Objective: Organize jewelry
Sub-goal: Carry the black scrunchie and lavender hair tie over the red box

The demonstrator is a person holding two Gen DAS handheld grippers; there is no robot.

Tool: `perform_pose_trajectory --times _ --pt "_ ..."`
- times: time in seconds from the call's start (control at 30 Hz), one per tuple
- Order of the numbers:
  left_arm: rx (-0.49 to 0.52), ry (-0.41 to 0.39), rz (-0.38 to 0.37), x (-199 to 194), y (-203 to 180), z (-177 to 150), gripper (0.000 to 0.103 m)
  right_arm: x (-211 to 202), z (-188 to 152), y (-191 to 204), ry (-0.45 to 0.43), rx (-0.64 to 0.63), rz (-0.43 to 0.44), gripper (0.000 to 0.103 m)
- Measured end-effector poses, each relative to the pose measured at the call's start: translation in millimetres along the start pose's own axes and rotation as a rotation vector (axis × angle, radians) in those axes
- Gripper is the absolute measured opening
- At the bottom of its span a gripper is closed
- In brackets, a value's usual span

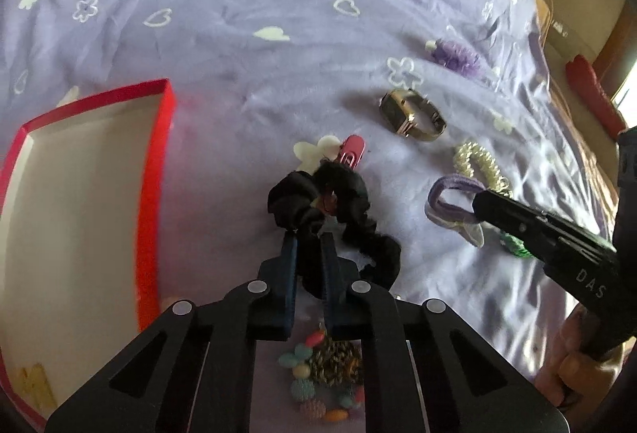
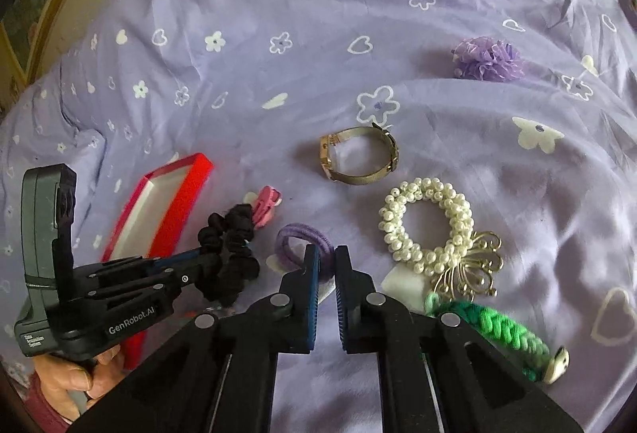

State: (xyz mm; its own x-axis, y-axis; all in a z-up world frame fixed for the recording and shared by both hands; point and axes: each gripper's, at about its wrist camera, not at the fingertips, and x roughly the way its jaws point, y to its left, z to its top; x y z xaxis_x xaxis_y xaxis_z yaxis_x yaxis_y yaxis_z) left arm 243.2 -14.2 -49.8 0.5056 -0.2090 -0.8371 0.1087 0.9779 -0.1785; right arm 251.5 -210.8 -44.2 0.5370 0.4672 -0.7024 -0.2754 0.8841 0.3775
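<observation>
The step in hand appears to be the pick-up of two hair ties at once, so that they can go into the red-rimmed cardboard box with white inside (image 1: 159, 170), which lies open on the lilac bedsheet with white flowers and hearts (image 2: 318, 46).

The left gripper (image 1: 308, 240) has its two blue fingers nearly closed on a fold of the black ruffled fabric scrunchie (image 1: 338, 210), just right of the box. The scrunchie seems partly lifted, but whether it is off the sheet cannot be told. The right gripper (image 2: 327, 253) has its jaws narrow, with a small gap between them, and the purple elastic hair band (image 2: 296, 240) sits at the fingertips; it looks pinched in the left wrist view, yet the grip is not certain.

Further right of the box lie the gold mesh-strap wristwatch (image 2: 358, 158), the white pearl-bead bracelet with a gold wire ornament (image 2: 430, 226), the green braided cord bracelet (image 2: 501, 329), the small pink hair clip (image 1: 352, 150) and the purple frilly hair flower (image 2: 487, 58).

The next move probably calls for carrying the scrunchie leftward over the box rim and opening only there. Both tools are held low and tilted down toward the sheet, the left hand (image 2: 75, 373) gripping its handle from below.
</observation>
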Motion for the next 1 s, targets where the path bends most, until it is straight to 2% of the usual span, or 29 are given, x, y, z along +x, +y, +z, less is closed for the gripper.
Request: perform_pose_trajectory --times 0.5,1.0 --pt "-0.077 -0.124 -0.034 -84 31 -28 0.008 -23 -14 51 -0.007 -0.030 0.087 0.007" --pt "-0.202 -0.186 0.013 -131 100 -59 0.008 -4 -29 129 0.042 -0.113 0.173 0.007"
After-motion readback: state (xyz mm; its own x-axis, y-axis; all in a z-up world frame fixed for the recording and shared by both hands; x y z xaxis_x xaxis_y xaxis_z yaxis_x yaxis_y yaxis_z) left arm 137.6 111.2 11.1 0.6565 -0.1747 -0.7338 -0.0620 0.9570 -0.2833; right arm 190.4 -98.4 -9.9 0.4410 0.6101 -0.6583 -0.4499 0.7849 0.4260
